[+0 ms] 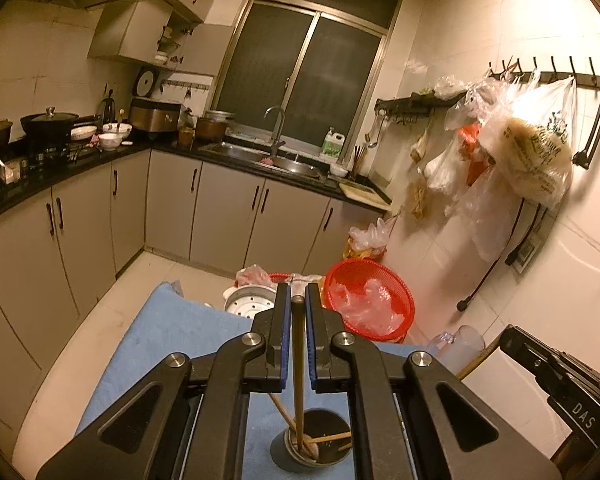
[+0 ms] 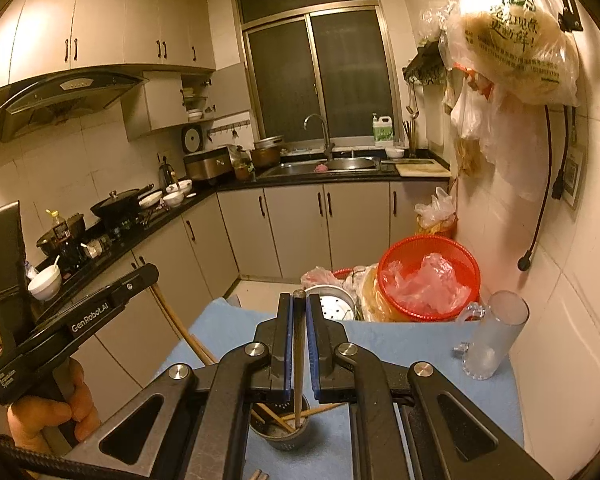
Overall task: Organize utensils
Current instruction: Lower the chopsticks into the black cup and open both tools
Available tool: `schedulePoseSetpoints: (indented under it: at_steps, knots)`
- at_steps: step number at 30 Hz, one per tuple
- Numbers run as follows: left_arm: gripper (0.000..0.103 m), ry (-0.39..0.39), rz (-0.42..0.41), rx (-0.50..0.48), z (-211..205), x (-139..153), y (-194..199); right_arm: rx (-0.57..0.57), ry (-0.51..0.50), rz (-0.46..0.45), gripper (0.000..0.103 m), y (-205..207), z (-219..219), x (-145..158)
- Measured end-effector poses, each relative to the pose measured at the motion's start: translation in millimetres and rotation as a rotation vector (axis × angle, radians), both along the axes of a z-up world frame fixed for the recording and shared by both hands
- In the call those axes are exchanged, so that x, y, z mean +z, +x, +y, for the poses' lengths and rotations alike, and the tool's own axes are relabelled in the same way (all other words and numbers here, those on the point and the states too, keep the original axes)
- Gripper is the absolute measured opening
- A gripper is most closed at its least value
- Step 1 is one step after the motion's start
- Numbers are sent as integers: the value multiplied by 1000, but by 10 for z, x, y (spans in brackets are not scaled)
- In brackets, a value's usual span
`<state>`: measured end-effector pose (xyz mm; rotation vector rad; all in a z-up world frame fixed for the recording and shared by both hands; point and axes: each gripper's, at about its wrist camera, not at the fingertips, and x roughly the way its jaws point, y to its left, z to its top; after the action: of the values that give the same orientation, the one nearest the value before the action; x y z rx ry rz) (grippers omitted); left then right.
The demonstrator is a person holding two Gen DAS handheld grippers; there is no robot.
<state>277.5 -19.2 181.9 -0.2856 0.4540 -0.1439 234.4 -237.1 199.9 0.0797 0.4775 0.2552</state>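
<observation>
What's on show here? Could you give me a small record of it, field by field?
place: home kitchen
surface: blue cloth
left gripper: shut on a chopstick
right gripper: shut on a chopstick
chopstick ends: both inside the holder, upright
holder contents: a few more chopsticks, leaning
nearby: clear mug, red basket, steamer plate

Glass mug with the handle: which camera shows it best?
Right wrist view: the glass mug stands whole and unobstructed on the blue cloth. The left wrist view catches only its upper part, hidden below by the gripper linkage.
</observation>
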Motion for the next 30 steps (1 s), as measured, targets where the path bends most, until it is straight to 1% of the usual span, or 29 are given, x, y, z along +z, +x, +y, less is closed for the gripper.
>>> schedulePoseSetpoints:
  at_steps: [10,14,21,22,23,25,28,30]
  knots:
    - [6,6,66,-2,7,-367,-8,-5,2,60,7,17,-66,-356]
    - [7,7,88,-4,9,-467,-15,-11,5,84,7,32,-95,-465]
    - [7,10,110,-11,-2,-566,-50,-12,27,97,7,3,-146,-515]
    - [7,7,113,-11,0,-570,-58,-11,33,91,11,-13,-149,-507]
    - [7,1,114,-10,9,-572,-71,-13,37,87,19,-33,-153,-499]
    - [7,-6,112,-7,29,-566,-104,-23,39,78,26,-76,-165,-482]
    - [10,-4,112,-6,53,-565,-175,-25,48,71,27,-172,-176,-464]
    - [15,5,111,-7,56,-561,-236,-22,59,69,31,-254,-188,-458]
